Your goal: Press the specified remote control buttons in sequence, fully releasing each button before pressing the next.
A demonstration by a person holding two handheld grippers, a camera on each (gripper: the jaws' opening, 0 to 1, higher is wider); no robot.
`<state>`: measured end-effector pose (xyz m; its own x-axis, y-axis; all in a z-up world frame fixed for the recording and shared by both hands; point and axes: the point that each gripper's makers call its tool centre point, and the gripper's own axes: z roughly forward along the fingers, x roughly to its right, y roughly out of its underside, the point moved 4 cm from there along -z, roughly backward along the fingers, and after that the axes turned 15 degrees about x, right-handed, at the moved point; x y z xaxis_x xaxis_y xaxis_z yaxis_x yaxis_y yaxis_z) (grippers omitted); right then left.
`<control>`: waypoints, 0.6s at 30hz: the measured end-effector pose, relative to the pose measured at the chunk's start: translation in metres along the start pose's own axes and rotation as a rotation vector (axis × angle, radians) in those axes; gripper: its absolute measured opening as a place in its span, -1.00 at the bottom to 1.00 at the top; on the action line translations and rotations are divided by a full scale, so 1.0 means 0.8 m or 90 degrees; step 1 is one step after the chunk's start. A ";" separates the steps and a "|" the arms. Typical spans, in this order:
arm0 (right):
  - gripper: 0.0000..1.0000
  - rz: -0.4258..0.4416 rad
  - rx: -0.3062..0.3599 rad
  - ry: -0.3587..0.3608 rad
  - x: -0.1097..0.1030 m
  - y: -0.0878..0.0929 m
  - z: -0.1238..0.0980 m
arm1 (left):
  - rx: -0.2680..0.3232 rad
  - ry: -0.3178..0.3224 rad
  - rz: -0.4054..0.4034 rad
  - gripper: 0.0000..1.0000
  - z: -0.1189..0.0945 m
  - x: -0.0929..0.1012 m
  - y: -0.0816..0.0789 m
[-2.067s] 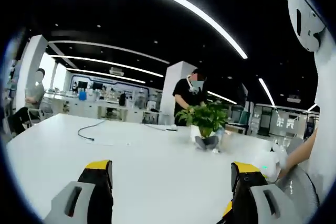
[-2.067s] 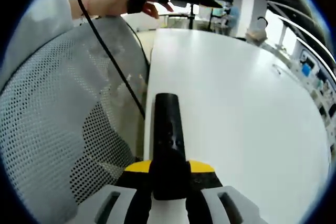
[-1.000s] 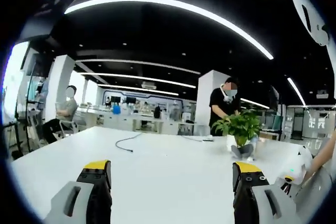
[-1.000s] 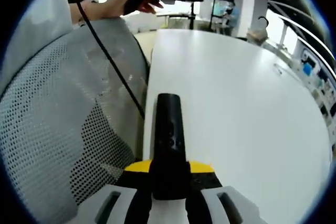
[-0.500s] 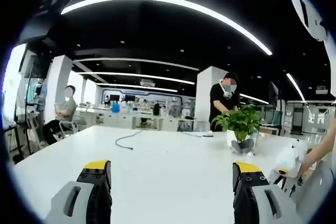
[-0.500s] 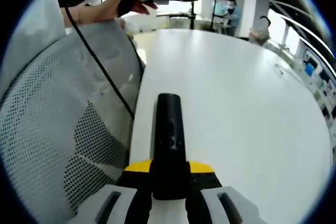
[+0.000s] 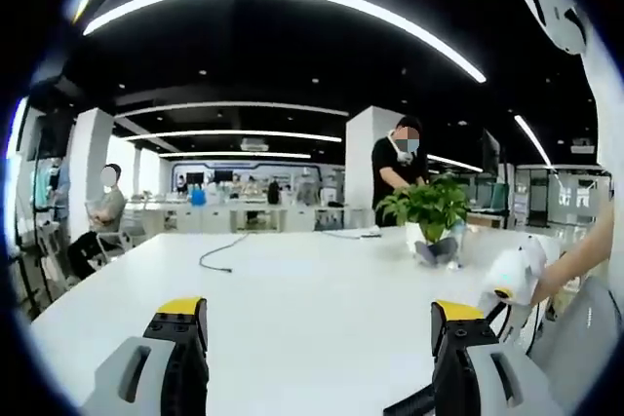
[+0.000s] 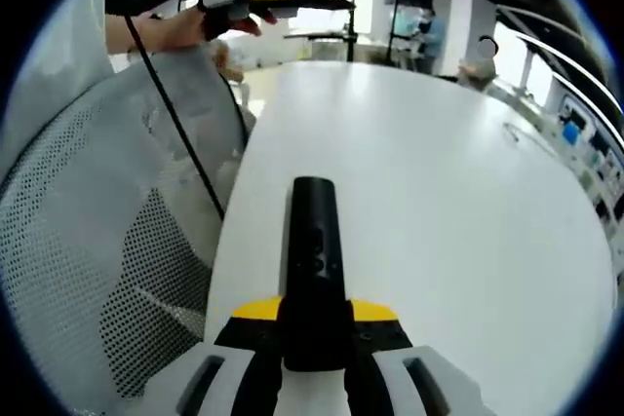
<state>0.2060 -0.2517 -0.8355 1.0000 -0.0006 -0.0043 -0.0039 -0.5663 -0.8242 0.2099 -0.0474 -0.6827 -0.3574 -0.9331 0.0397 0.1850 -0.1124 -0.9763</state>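
— What does each view give?
— The left gripper view has the left gripper (image 7: 317, 353), jaws spread wide and bare, above the white table (image 7: 292, 289), with a potted plant (image 7: 426, 209) beyond; the right gripper view has the right gripper (image 8: 314, 333) clenched on the black remote control (image 8: 313, 260).
— Its long axis?
— Straight ahead along the jaws, over the table's near edge.
— Changes?
— The mesh chair (image 8: 88, 241) sits further left; the left gripper has risen.

Left gripper (image 7: 320, 358) jaws stand wide apart over the white table (image 7: 292, 289), nothing between them. A potted plant (image 7: 426, 211) sits far right, a black cable (image 7: 219, 252) lies mid-table, a standing person (image 7: 395, 168) behind.
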 end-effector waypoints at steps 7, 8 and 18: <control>-0.59 0.009 0.001 0.006 0.005 0.001 -0.003 | 0.000 -0.021 -0.001 1.00 -0.005 -0.013 0.003; -0.59 0.008 0.002 0.004 0.005 0.001 -0.003 | -0.001 -0.026 0.000 1.00 -0.006 -0.015 0.003; -0.59 -0.010 -0.004 -0.005 0.007 0.001 -0.004 | 0.027 -0.108 0.025 1.00 -0.021 -0.050 -0.004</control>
<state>0.2116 -0.2549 -0.8339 0.9999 0.0150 0.0047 0.0124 -0.5717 -0.8203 0.2081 -0.0036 -0.6847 -0.1902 -0.9809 0.0413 0.2356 -0.0865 -0.9680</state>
